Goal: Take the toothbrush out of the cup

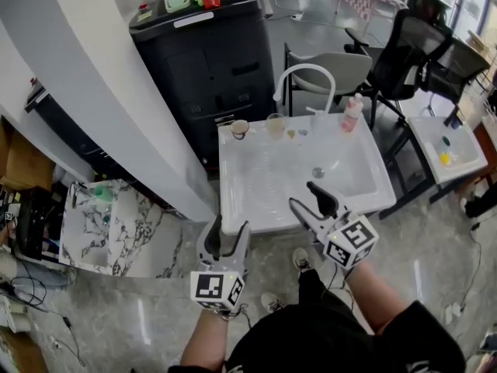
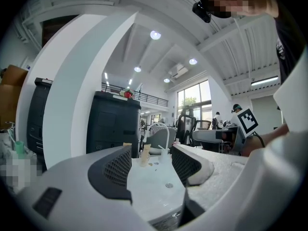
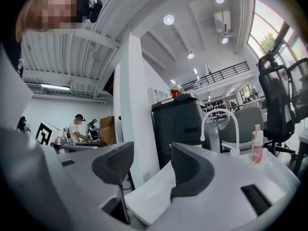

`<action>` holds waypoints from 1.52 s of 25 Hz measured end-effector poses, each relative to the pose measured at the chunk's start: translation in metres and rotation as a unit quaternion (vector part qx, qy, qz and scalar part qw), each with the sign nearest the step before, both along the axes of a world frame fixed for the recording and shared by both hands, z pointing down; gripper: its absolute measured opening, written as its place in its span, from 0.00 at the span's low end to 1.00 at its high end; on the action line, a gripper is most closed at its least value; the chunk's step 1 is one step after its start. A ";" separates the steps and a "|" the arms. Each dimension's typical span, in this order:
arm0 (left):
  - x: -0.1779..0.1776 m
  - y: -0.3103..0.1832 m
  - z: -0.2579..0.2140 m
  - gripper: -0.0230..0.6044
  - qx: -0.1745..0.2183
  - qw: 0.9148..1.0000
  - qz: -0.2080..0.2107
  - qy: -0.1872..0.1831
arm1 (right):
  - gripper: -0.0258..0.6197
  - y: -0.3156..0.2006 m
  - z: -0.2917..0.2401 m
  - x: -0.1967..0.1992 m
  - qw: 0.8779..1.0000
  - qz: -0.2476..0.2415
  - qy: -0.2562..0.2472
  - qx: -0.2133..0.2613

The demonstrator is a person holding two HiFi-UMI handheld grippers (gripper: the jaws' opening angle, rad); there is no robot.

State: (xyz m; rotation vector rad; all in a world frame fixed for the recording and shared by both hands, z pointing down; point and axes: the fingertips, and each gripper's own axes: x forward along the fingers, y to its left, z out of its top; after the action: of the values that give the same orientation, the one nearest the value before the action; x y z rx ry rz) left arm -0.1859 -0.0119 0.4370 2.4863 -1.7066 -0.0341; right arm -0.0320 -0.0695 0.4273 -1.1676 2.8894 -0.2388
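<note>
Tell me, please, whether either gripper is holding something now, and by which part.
Nothing is held. The left gripper and the right gripper both have their jaws apart, with nothing between them.

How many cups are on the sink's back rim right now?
3. A brown-rimmed cup at the left, a clear cup beside it, and what looks like a third clear cup by the faucet base; that one is hard to make out.

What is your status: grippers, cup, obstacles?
Left gripper open, empty. Right gripper open, empty. Clear cup on back rim of sink; toothbrush not discernible. Nothing in between.
</note>
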 end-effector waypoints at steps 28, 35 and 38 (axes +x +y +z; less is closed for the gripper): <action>0.043 -0.193 0.007 0.43 -0.024 0.993 -0.114 -0.023 | 0.42 -0.234 0.042 0.040 0.994 -0.098 -0.018 -0.054; 0.043 -0.212 0.018 0.43 -0.040 0.992 -0.118 -0.025 | 0.42 -0.262 0.064 0.035 0.992 -0.107 -0.013 -0.068; 0.037 -0.221 0.021 0.43 -0.044 0.992 -0.112 -0.025 | 0.42 -0.270 0.070 0.029 0.992 -0.102 -0.004 -0.070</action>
State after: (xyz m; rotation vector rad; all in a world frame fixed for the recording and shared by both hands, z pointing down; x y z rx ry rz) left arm -0.1487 -0.2324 0.4578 2.2426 -1.9544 0.0810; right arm -0.0030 -0.3397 0.4977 -0.8804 3.0272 -0.4558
